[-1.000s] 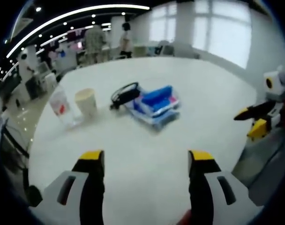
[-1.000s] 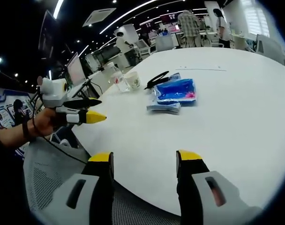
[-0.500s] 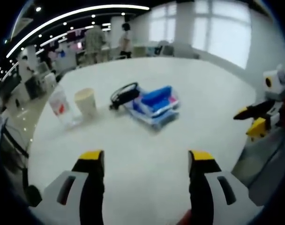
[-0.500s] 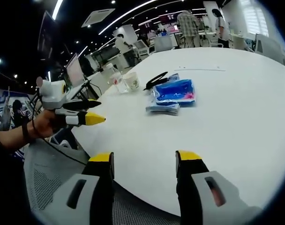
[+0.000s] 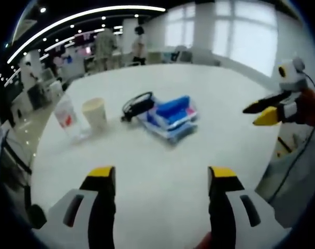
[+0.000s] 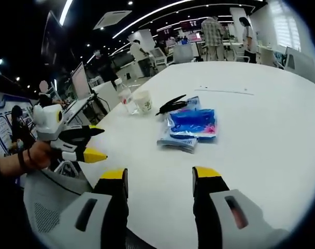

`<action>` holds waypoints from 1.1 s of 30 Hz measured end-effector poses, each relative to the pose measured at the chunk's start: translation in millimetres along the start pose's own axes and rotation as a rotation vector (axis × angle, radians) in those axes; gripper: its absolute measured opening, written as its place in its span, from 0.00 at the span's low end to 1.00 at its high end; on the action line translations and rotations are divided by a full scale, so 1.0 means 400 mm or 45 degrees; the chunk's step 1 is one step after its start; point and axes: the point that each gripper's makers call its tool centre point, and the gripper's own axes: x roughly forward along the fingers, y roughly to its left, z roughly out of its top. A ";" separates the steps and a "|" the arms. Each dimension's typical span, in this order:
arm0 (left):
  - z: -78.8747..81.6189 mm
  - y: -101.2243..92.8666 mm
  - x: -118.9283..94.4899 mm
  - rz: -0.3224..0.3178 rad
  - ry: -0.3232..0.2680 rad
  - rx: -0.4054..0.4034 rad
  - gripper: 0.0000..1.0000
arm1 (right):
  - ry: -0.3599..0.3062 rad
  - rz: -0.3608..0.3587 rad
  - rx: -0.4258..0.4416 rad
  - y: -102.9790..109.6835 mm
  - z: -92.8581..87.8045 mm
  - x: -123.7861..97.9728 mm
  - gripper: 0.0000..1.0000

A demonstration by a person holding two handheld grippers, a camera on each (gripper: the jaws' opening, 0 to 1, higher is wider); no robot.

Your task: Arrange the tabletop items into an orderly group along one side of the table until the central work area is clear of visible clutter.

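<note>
A cream paper cup (image 5: 95,112) and a clear plastic cup with red print (image 5: 67,118) are seen side by side on the white round worktop (image 5: 162,171); their contents cannot be told. Near them, blue plastic packets (image 5: 170,115) are stacked beside a black cable (image 5: 137,105). The left claw (image 5: 161,177) and right claw (image 6: 159,175) are held wide and empty above the near edge.

Both views share the table (image 5: 162,155).
</note>
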 end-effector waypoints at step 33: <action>-0.016 0.000 -0.005 0.003 0.027 0.031 0.68 | 0.066 0.029 0.245 -0.075 0.247 0.410 0.50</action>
